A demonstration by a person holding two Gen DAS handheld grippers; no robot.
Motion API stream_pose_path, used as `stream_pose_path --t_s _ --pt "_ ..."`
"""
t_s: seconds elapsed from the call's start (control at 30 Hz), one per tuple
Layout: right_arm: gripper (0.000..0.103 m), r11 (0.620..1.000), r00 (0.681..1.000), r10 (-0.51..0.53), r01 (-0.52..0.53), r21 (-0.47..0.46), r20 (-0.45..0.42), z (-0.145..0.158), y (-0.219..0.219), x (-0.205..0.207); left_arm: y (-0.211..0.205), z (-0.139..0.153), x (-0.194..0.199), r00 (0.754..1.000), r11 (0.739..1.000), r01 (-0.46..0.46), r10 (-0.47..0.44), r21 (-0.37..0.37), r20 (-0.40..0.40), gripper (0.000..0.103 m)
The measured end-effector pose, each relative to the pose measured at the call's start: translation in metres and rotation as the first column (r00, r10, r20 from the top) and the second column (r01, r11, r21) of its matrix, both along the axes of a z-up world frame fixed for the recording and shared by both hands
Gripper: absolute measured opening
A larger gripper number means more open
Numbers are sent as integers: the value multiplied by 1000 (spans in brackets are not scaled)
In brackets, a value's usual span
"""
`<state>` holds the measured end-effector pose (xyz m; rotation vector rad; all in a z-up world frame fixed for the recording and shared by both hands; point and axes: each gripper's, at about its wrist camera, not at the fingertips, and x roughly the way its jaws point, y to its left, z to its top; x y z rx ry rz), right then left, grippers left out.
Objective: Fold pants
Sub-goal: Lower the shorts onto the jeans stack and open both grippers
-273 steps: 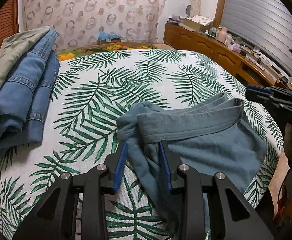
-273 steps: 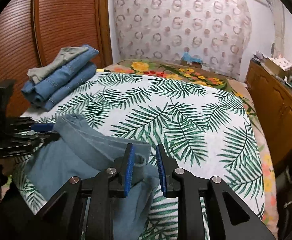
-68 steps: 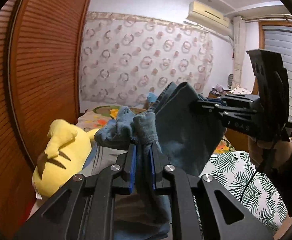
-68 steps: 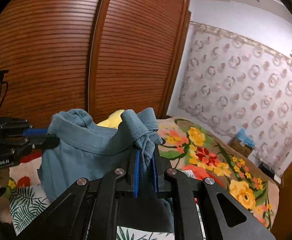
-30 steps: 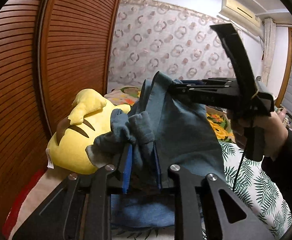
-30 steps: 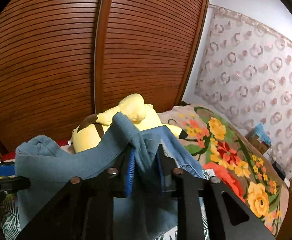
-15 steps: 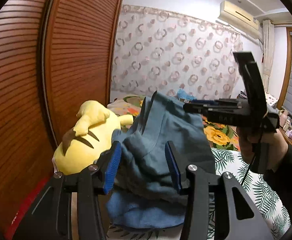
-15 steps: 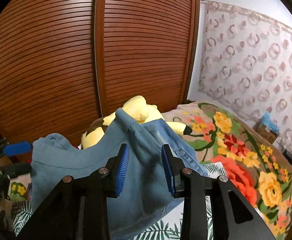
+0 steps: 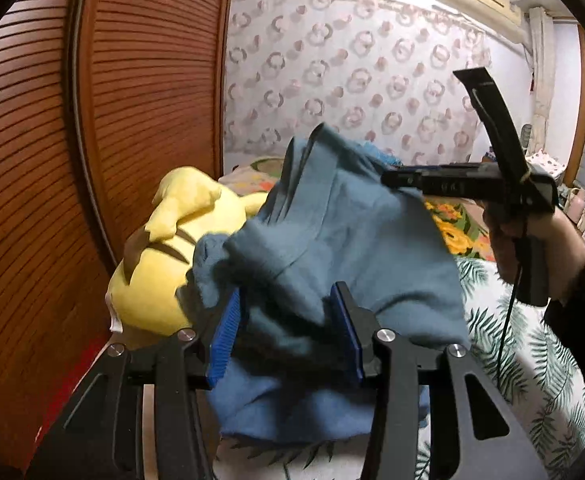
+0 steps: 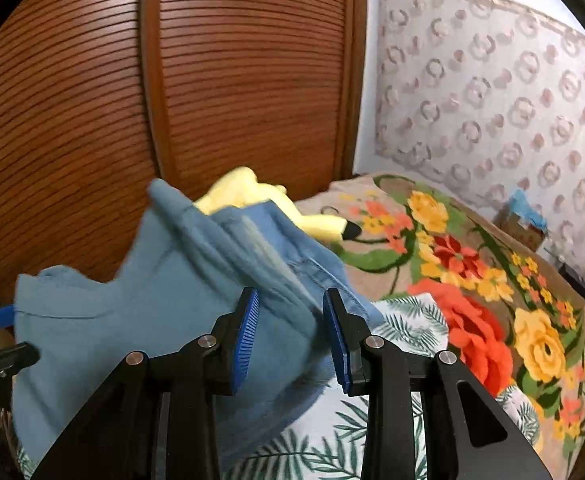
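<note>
Pants set on the pile, both grips let go.
Our left gripper (image 9: 288, 330) and right gripper (image 10: 290, 332), jaws wide, hold nothing; the folded pants (image 9: 332, 240) lean against the plush toy (image 9: 164, 248). We judge they may slump and unfold.

Both tools are matte black plastic with angular, open-framed arms and round silver screw heads at the joints. The left gripper (image 9: 286, 332) and the right gripper (image 10: 292, 334) carry ribbed blue pads (image 9: 224, 336) on their inner faces. The right hand (image 9: 540, 248) is bare skin above a dark sleeve (image 9: 580, 312); a thin black cable (image 9: 506, 324) hangs beside it.
</note>
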<state>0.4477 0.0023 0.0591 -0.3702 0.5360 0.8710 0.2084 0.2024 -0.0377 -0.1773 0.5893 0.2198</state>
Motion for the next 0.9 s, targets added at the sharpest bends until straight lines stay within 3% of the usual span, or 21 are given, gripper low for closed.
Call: stream_pose_path --t_s 0.2,0.57,0.63,0.7,0.77,0.9 --pt "35 1000 1000 -14 14 24 -12 2 0 -4 -3 4 -1 1000 1000 1 -1 -2 -12 47" --pt "35 996 1000 -30 29 85 10 13 -41 -74 -21 25 -27 999 998 52 -52 28 11 48" --pt "35 994 999 -41 40 98 8 14 -51 -90 -26 29 -33 998 997 67 -68 31 19 55" --pt "35 993 998 -54 53 110 13 15 -62 -105 -33 35 -42 995 996 87 -89 33 37 71" --pt "35 990 997 -71 68 123 21 17 -76 -124 -41 40 -49 992 993 112 -114 37 48 81" --pt "35 984 994 -107 101 147 37 20 -103 -162 -62 45 -59 985 985 165 -167 58 45 86"
